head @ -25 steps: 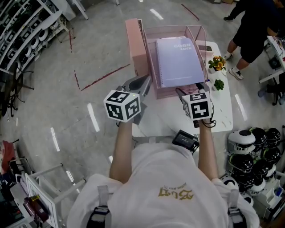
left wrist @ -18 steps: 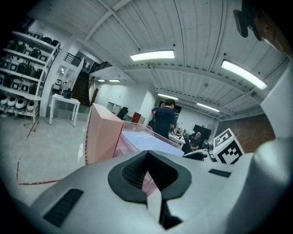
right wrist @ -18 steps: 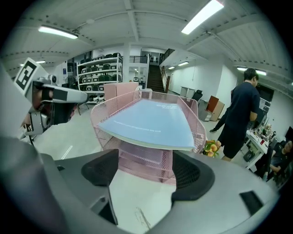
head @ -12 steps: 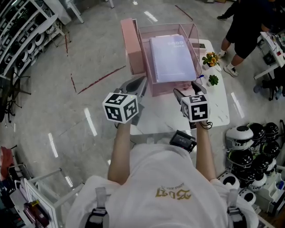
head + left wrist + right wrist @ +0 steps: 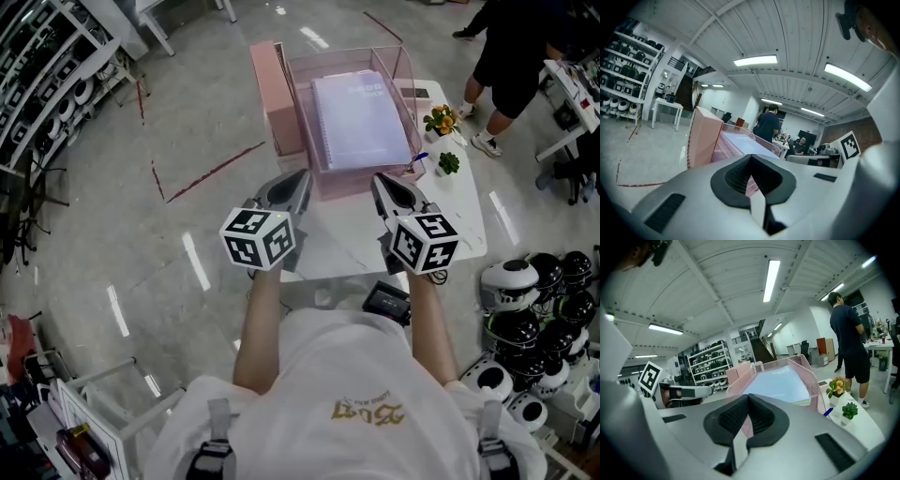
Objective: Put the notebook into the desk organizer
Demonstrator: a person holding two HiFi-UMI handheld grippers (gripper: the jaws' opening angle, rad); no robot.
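Note:
A pale lilac spiral notebook (image 5: 361,117) lies flat in the pink mesh desk organizer (image 5: 349,187) on the white table (image 5: 464,220). Both grippers hover just short of the organizer's front edge, apart from it. My left gripper (image 5: 302,178) is shut with nothing in it, near the front left corner. My right gripper (image 5: 378,180) is also shut and empty, near the front right corner. In the left gripper view the organizer (image 5: 705,136) and notebook (image 5: 745,143) lie beyond the shut jaws. The right gripper view shows the notebook (image 5: 780,383) ahead and the left gripper (image 5: 693,391) off to the left.
Two small potted plants (image 5: 439,122) (image 5: 449,164) and a blue pen (image 5: 419,161) sit on the table right of the organizer. A black device (image 5: 386,300) hangs at the table's near edge. A person (image 5: 525,47) stands at the far right. Helmets (image 5: 525,309) are stacked on the right, shelves (image 5: 47,75) on the left.
My right gripper's jaws have gone from open to shut and it has drawn back a little from the organizer. The left gripper has barely moved.

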